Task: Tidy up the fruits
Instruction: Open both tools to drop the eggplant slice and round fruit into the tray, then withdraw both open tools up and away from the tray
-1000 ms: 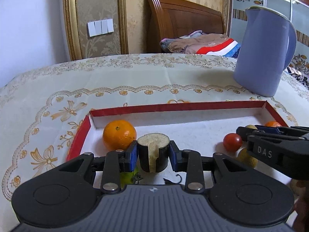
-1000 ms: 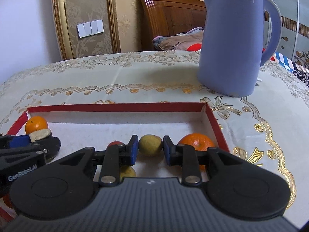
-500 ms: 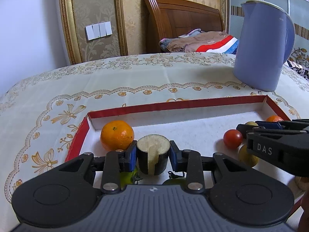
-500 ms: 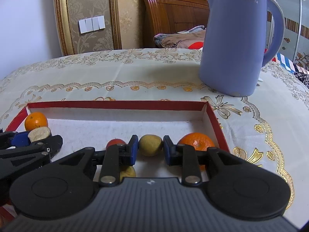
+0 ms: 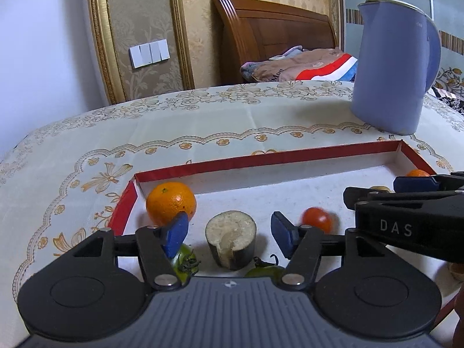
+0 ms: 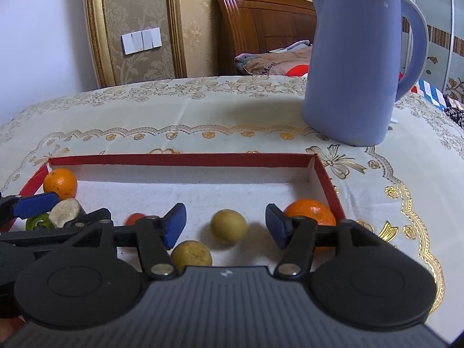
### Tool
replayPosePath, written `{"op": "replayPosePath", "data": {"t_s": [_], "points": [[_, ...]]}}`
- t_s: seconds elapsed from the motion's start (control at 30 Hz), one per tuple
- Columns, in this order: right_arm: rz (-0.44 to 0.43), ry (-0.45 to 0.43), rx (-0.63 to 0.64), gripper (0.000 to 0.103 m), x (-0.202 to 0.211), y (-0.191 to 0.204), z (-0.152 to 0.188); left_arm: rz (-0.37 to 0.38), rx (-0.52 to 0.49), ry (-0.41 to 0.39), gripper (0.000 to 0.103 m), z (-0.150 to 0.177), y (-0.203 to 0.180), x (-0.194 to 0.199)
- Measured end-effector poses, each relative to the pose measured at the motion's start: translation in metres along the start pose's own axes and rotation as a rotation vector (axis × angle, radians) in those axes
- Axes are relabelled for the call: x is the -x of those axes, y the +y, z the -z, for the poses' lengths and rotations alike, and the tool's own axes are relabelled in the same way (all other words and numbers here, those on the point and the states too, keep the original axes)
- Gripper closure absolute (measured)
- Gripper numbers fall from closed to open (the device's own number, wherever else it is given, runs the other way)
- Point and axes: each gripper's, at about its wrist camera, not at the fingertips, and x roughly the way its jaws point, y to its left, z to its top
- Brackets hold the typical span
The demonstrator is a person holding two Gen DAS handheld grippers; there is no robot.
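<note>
A red-rimmed white tray (image 5: 261, 159) (image 6: 185, 159) holds the fruits. My left gripper (image 5: 229, 236) is open around a dark cut chunk with a pale top (image 5: 231, 242), which stands on the tray floor apart from both pads. An orange (image 5: 170, 202) lies at the tray's far left corner, a small red tomato (image 5: 316, 219) to the right. My right gripper (image 6: 222, 227) is open around a yellow-green round fruit (image 6: 228, 226) resting on the tray. A second yellow fruit (image 6: 191, 256) lies nearer, an orange (image 6: 308, 213) at the right wall.
A lavender electric kettle (image 5: 394, 66) (image 6: 356, 58) stands on the patterned tablecloth behind the tray's right end. Green stemmed fruits (image 5: 182, 262) lie under the left gripper. A wooden headboard and folded blanket (image 5: 298, 66) are beyond the table.
Both grippers have opened. The left has let go of the cut chunk and the right has let go of the yellow-green fruit; both now rest on the tray.
</note>
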Motion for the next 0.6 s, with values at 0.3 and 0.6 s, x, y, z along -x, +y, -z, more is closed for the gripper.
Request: {"op": "replayPosePath", "data": {"t_s": [0.3,0.6], "points": [[-0.015,-0.014,-0.014,0.037,0.003,-0.0012,0.0016,-0.032,-0.003,-0.008,0.04,0.0006,0.0005,-0.001],[-0.043,-0.03,-0.042,0.028,0.0069,-0.0036,0.0044,-0.053,0.011,-0.015,0.04,0.0004,0.0019,-0.0003]]}}
